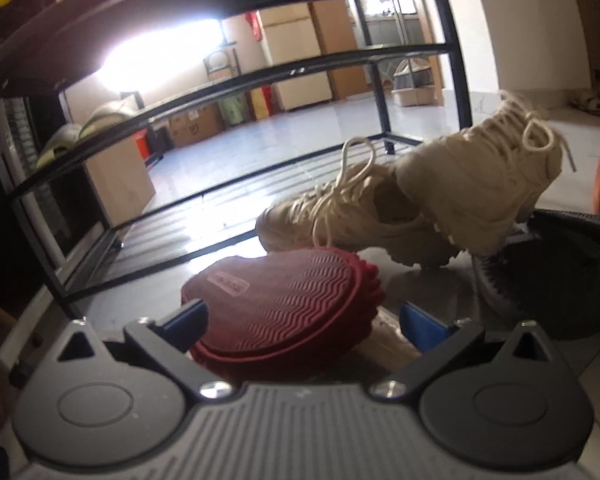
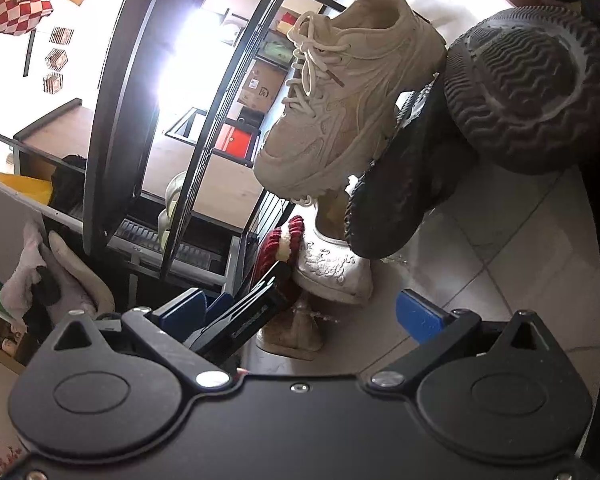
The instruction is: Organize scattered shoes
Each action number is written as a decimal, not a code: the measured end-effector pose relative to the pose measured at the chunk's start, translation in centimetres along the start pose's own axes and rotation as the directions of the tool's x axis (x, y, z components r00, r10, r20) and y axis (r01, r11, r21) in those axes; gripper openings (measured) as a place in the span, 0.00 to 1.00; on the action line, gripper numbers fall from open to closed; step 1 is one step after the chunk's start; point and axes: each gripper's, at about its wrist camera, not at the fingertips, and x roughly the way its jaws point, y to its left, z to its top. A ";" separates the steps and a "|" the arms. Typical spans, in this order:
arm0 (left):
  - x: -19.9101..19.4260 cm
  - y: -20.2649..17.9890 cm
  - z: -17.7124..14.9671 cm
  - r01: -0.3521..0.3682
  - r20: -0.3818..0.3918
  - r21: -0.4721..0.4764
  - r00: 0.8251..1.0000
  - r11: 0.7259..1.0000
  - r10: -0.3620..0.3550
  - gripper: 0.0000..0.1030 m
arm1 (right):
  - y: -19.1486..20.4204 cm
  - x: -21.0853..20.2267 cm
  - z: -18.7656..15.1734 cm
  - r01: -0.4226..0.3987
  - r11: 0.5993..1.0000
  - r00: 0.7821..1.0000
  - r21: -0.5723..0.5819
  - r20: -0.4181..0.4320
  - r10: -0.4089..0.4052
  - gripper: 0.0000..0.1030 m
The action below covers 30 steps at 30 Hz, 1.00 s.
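In the left wrist view my left gripper (image 1: 302, 326) is open with a red slipper (image 1: 284, 304), sole up, between its blue fingers. Behind it two cream chunky sneakers (image 1: 412, 208) lie piled in front of the black metal shoe rack (image 1: 220, 92), and a dark shoe (image 1: 556, 272) lies at the right. In the right wrist view my right gripper (image 2: 304, 316) is open and empty above the floor. A cream sneaker (image 2: 348, 96) leans on black shoes (image 2: 404, 184), with a white shoe (image 2: 332, 268) and the red slipper (image 2: 276, 248) below it.
A dark rubber sole (image 2: 528, 96) lies at the upper right. The rack's lower shelves (image 1: 172, 220) stand open. Cardboard boxes (image 1: 120, 176) and cabinets stand behind the rack. Tiled floor (image 2: 500, 248) lies to the right of the pile.
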 end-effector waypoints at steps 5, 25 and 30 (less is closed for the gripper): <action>0.6 0.1 -0.1 -0.003 -0.012 -0.003 1.000 1.000 0.003 0.86 | 0.0 0.0 -0.1 -0.001 1.000 1.000 0.006 -0.004 0.001 1.00; -0.2 0.6 1.4 0.006 -0.011 -0.036 1.000 0.999 -0.006 0.56 | 0.1 0.1 0.0 -0.001 1.000 1.000 0.005 0.007 0.001 1.00; -0.6 0.9 1.7 0.008 -0.010 -0.044 1.000 0.999 -0.008 0.50 | 0.0 0.0 0.0 -0.004 1.000 1.000 0.011 0.013 0.004 1.00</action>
